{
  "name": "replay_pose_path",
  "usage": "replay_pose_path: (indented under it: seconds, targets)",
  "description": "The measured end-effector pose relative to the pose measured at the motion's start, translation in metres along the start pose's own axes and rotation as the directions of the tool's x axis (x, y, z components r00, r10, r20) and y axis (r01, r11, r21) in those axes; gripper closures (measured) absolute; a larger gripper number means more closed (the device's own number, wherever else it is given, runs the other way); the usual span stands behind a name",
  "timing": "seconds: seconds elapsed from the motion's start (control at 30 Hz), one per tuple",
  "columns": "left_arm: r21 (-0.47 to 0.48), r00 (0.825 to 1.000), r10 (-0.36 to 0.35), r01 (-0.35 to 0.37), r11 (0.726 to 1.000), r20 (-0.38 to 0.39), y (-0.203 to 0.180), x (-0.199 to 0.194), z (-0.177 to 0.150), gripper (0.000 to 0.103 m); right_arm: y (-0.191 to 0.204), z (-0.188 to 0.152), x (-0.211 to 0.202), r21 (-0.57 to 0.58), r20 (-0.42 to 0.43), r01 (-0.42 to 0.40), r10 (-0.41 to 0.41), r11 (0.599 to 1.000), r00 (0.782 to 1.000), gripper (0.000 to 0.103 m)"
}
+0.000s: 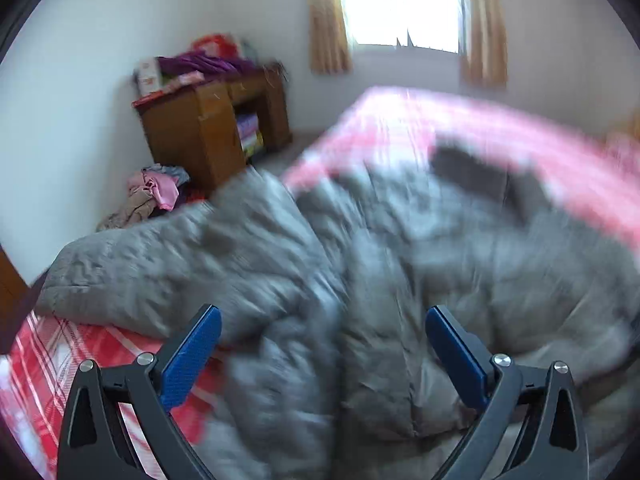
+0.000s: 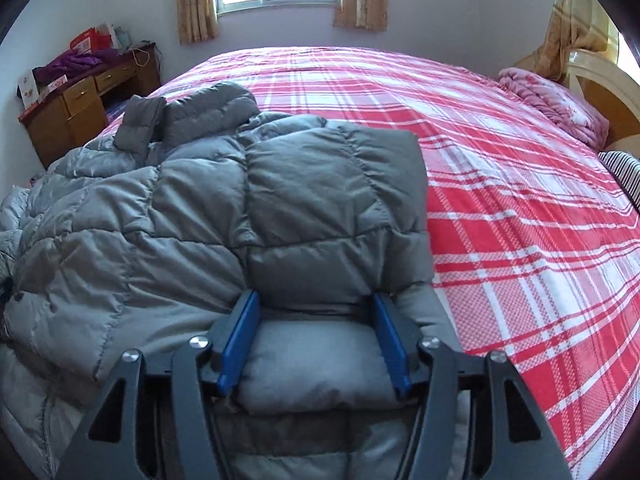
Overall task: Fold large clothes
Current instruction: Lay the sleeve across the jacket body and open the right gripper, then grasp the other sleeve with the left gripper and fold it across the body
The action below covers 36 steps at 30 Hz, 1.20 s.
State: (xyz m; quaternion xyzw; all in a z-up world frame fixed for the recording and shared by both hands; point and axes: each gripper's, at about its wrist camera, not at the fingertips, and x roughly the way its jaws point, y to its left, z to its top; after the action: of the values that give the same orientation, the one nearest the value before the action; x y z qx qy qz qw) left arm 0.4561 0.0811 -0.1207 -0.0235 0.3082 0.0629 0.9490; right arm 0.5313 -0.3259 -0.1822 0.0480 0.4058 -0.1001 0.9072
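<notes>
A grey puffy jacket (image 2: 200, 208) lies spread on the bed's red-and-white plaid sheet (image 2: 520, 200), its hood toward the far left. One padded part (image 2: 336, 184) is folded over the body. My right gripper (image 2: 315, 298) has the near end of that folded part between its blue pads (image 2: 240, 340), and the fabric fills the gap and touches both. In the blurred left wrist view the jacket (image 1: 280, 260) lies crumpled over the bed's edge. My left gripper (image 1: 323, 314) hovers above it, jaws wide, holding nothing.
A wooden desk (image 2: 80, 96) piled with purple cloth and boxes stands by the left wall. Loose clothes (image 1: 148, 196) lie on the floor beside it. A pink blanket (image 2: 560, 108) and a striped pillow (image 2: 624, 176) sit at the headboard on the right.
</notes>
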Motion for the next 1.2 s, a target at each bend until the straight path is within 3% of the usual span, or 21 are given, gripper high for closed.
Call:
replay_pose_path:
  seconds: [0.1,0.2,0.27,0.33,0.47,0.5,0.53,0.6,0.67,0.73,0.77,0.83,0.9,0.93,1.0,1.07,1.2]
  targets:
    - [-0.179,0.998,0.012,0.000,0.984,0.065,0.061,-0.025,0.022,0.001,-0.006,-0.001,-0.004,0.019,0.025,-0.030,0.029,0.999,0.999,0.032]
    - [-0.335,0.983,0.174,-0.145,0.931,0.059,0.135,-0.030,0.033,0.001,-0.008,-0.001,-0.009,0.029,0.046,-0.051,0.050,0.998,0.998,0.026]
    - [-0.419,0.948,0.319,-0.289,0.860,0.002,0.188,-0.025,0.031,0.001,-0.003,-0.004,-0.014,0.027,0.047,-0.047,0.046,0.999,0.998,0.025]
    - [-0.496,0.926,0.369,-0.356,0.792,-0.076,0.231,-0.013,0.023,0.001,-0.001,-0.003,-0.013,0.022,0.042,-0.040,0.039,0.999,0.998,0.025]
    - [-0.619,0.901,0.333,-0.434,0.655,-0.279,0.295,0.025,0.002,0.001,0.002,-0.004,-0.013,0.014,0.036,-0.029,0.029,0.999,0.999,0.024]
    - [-0.648,0.898,0.311,-0.440,0.621,-0.311,0.304,0.032,-0.004,0.001,0.003,-0.005,-0.013,0.013,0.035,-0.026,0.026,1.000,0.999,0.024]
    - [-0.690,0.907,0.274,-0.422,0.588,-0.321,0.311,0.039,-0.011,0.001,0.003,-0.005,-0.013,0.010,0.033,-0.024,0.023,1.000,0.999,0.024]
    - [-0.744,0.927,0.217,-0.375,0.553,-0.306,0.315,0.047,-0.019,0.001,0.005,-0.005,-0.011,0.005,0.030,-0.017,0.017,1.000,0.999,0.024]
    - [-0.761,0.930,0.188,-0.368,0.535,-0.317,0.315,0.056,-0.023,0.001,0.006,-0.005,-0.010,0.001,0.026,-0.010,0.010,1.000,1.000,0.024]
    - [-0.755,0.934,0.198,-0.357,0.551,-0.297,0.311,0.062,-0.023,0.002,0.007,-0.005,-0.009,-0.004,0.022,-0.004,0.005,1.000,1.000,0.024]
    - [-0.733,0.927,0.225,-0.374,0.569,-0.299,0.308,0.065,-0.022,0.006,0.008,-0.005,-0.008,-0.006,0.020,-0.001,0.002,1.000,1.000,0.024]
    - [-0.669,0.909,0.274,-0.416,0.615,-0.314,0.301,0.069,-0.014,0.047,0.008,-0.005,-0.007,-0.008,0.017,0.001,-0.001,1.000,1.000,0.024]
    - [-0.661,0.930,0.230,-0.366,0.655,-0.287,0.296,0.070,-0.011,0.075,0.009,-0.005,-0.007,-0.008,0.014,0.004,-0.004,1.000,1.000,0.024]
    - [-0.667,0.938,0.213,-0.344,0.661,-0.272,0.300,0.066,-0.012,0.084,0.008,-0.005,-0.007,-0.007,0.014,0.003,-0.003,1.000,1.000,0.024]
    - [-0.655,0.941,0.222,-0.338,0.675,-0.256,0.297,0.064,-0.007,0.090,0.008,-0.006,-0.007,-0.005,0.015,0.002,-0.002,1.000,1.000,0.023]
    - [-0.632,0.948,0.237,-0.318,0.707,-0.211,0.288,0.054,0.004,0.092,0.008,-0.006,-0.006,-0.003,0.015,0.001,-0.001,1.000,1.000,0.023]
    - [-0.494,0.972,0.234,-0.217,0.842,-0.028,0.230,0.020,0.052,0.093,0.007,-0.006,-0.006,-0.001,0.016,-0.002,0.002,1.000,1.000,0.023]
